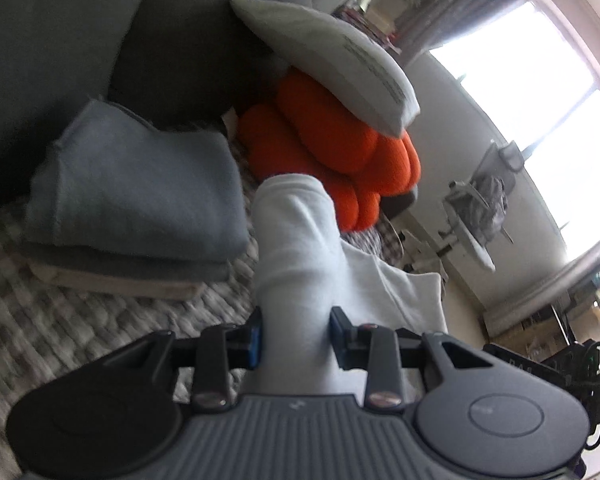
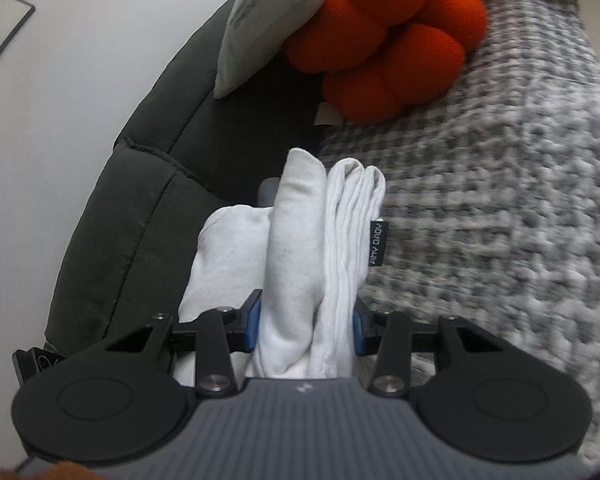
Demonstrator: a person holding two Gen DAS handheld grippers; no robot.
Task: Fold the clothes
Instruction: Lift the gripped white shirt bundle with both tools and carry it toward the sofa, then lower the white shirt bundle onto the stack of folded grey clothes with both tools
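White garment [image 2: 300, 256] clenched by both claws, left [image 1: 296, 338] and right [image 2: 306, 326], three folded clothes [image 1: 132, 200] stacked, two cushions.

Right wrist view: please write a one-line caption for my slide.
Right gripper clamps a bunched white garment above a checked blanket, orange cushion behind.

Both tongs, left [image 1: 296, 336] and right [image 2: 308, 320], clamped tight.

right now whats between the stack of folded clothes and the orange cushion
In the left wrist view, the white garment held by the left tool rises between the folded stack and the orange cushion, over checked blanket.
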